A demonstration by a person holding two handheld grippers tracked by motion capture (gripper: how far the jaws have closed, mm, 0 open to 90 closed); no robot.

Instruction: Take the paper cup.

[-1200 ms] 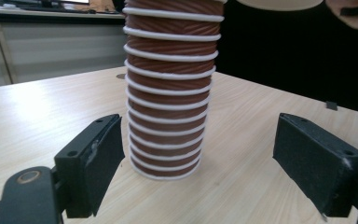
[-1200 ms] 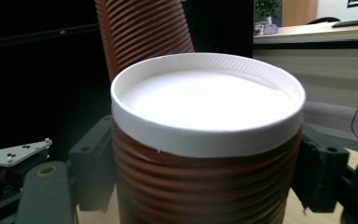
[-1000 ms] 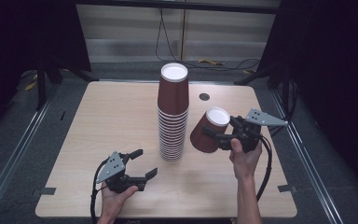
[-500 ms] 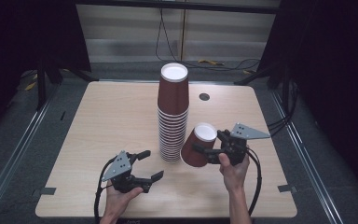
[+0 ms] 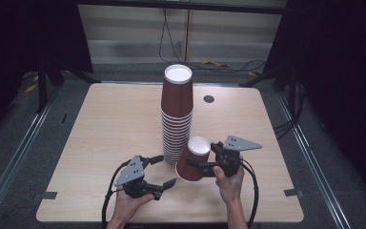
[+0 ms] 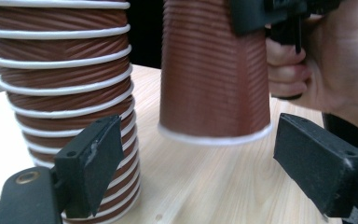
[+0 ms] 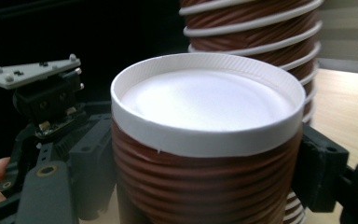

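While the right gripper point(image 5: 196, 164) holds a single brown paper cup point(image 5: 192, 160) upside down, the cup is low over the wooden table point(image 5: 109, 124), just beside the tall stack of cups point(image 5: 176, 119). Both jaws press on the ribbed wall of the cup, one on each side, as the right gripper view shows, and its white bottom point(image 7: 208, 99) faces up. From the high view the cup is tilted a little, with its top leaning away from the person. The left gripper view shows the white rim point(image 6: 214, 138) of the cup very near the table surface; I cannot tell if it touches the wood.

The left gripper point(image 5: 164, 171) rests low near the front edge of the table, in the person's left hand point(image 5: 129, 200). Its jaws stand wide apart and hold nothing. They point toward the held cup and the base of the stack, which is also upside down and stands near the middle of the table.

A small dark round hole point(image 5: 208, 99) is in the table behind the stack, toward the far edge.
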